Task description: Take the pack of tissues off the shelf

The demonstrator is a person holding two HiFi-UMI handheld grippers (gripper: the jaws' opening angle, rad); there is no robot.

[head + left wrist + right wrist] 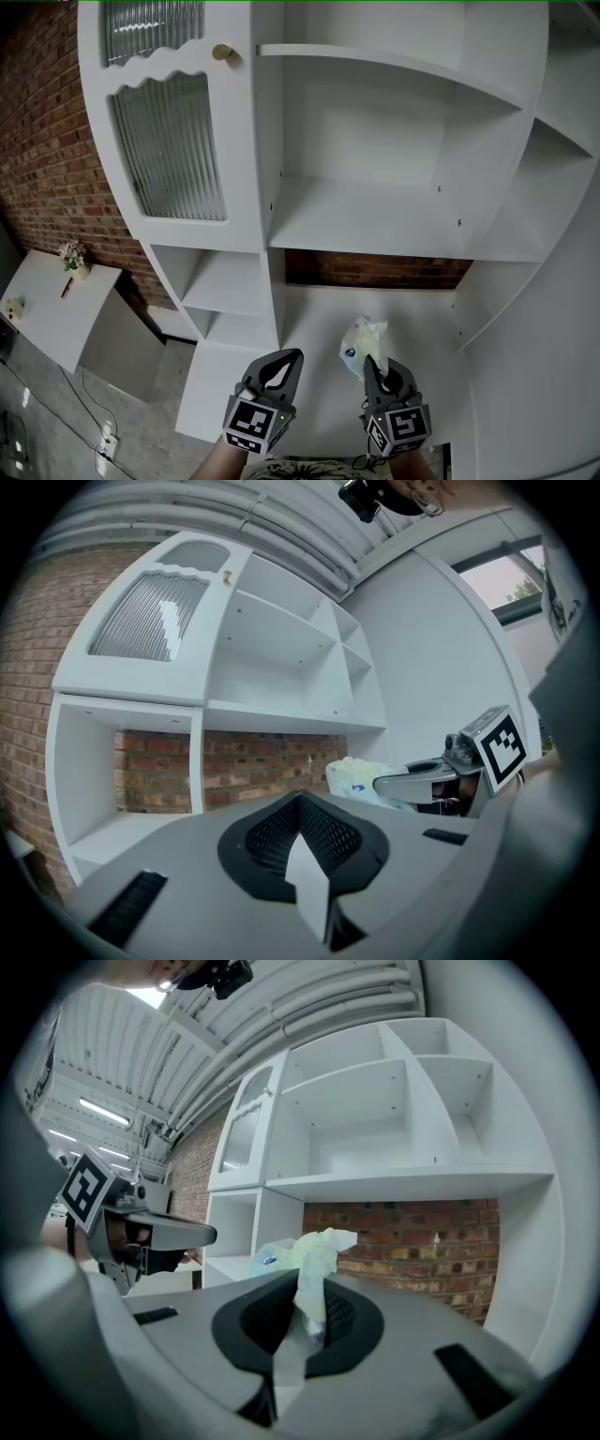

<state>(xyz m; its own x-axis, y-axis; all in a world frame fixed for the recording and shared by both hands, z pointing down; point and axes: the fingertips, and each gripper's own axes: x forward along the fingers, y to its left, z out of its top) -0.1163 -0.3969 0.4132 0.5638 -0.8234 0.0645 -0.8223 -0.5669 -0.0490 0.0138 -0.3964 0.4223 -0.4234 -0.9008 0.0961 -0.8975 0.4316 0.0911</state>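
The pack of tissues (pixel 362 345) is a pale, crinkled plastic pack with a small blue mark. It hangs just over the front part of the low white shelf board (pixel 319 314). My right gripper (pixel 371 366) is shut on its near edge. In the right gripper view the pack's wrapper (pixel 312 1258) rises out from between the closed jaws. My left gripper (pixel 287 358) is beside it on the left, shut, with nothing between its jaws (pixel 305 850). The left gripper view shows the pack (pixel 359 778) in the right gripper (pixel 427 780).
The white shelf unit (pixel 394 216) has several bare compartments above and a brick back wall (pixel 375 270) behind the low board. A ribbed glass door (pixel 169 145) with a brass knob (pixel 222 52) is at upper left. A low white side table (pixel 52 309) stands far left.
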